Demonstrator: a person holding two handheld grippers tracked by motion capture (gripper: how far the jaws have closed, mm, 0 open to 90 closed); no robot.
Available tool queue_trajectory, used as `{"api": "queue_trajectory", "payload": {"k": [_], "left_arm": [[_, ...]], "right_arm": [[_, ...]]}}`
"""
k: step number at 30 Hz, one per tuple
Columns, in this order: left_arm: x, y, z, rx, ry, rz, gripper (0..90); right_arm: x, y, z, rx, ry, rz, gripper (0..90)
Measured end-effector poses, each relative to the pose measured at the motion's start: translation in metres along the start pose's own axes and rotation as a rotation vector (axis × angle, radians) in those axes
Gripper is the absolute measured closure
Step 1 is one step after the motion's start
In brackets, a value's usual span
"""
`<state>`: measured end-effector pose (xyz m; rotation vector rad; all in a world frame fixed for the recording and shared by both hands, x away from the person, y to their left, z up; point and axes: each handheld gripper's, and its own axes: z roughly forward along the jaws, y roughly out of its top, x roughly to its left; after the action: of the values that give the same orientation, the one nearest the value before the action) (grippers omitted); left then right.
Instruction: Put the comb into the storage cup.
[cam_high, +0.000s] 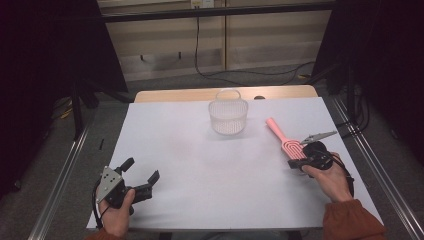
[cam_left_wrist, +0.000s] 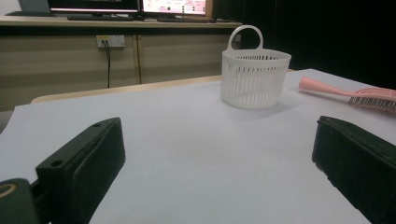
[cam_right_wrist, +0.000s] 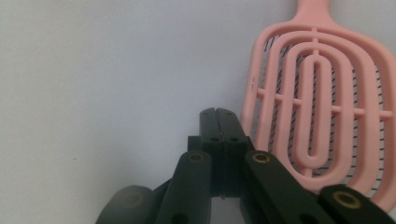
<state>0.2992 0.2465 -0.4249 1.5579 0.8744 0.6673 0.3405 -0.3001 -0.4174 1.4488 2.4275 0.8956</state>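
Your left hand (cam_high: 117, 212) enters from bottom edge, wrapped around left claw (cam_high: 142, 172) low over near-left part of desk (cam_high: 200, 170). Claw points forward and slightly inward, jaws spread wide, nothing between them; grey three-cornered plate on top faces up. Your right hand (cam_high: 330, 177), orange sleeve at wrist, grips right claw (cam_high: 295, 162) over near-right part of desk. Claw points inward and away from you, angled down toward surface. Jaws pressed flat together, tips touching each other, nothing pinched between.
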Motion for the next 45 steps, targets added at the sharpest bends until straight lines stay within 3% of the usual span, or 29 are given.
{"api": "queue_trajectory", "payload": {"k": [15,26,29,36,42,45], "left_arm": [[0.0,0.0,0.0,-0.002,-0.002,-0.002,2.7],[0.0,0.0,0.0,0.008,-0.001,-0.004,2.7],[0.001,0.0,0.0,0.007,-0.003,-0.001,2.7],[0.001,0.0,0.0,0.007,-0.003,-0.002,2.7],[0.001,0.0,0.0,0.012,-0.001,0.004,2.7],[0.001,0.0,0.0,0.014,-0.005,0.002,2.7]], "right_arm": [[-0.006,-0.003,-0.004,-0.01,-0.029,-0.001,90.0],[-0.003,-0.003,0.001,-0.014,0.0,-0.016,90.0],[-0.001,-0.001,-0.001,-0.038,0.011,-0.024,90.0],[0.001,0.001,-0.011,-0.168,0.04,-0.054,89.6],[0.004,0.002,-0.015,-0.231,0.034,-0.082,75.1],[0.006,0.004,-0.017,-0.264,0.023,-0.089,53.5]]}}
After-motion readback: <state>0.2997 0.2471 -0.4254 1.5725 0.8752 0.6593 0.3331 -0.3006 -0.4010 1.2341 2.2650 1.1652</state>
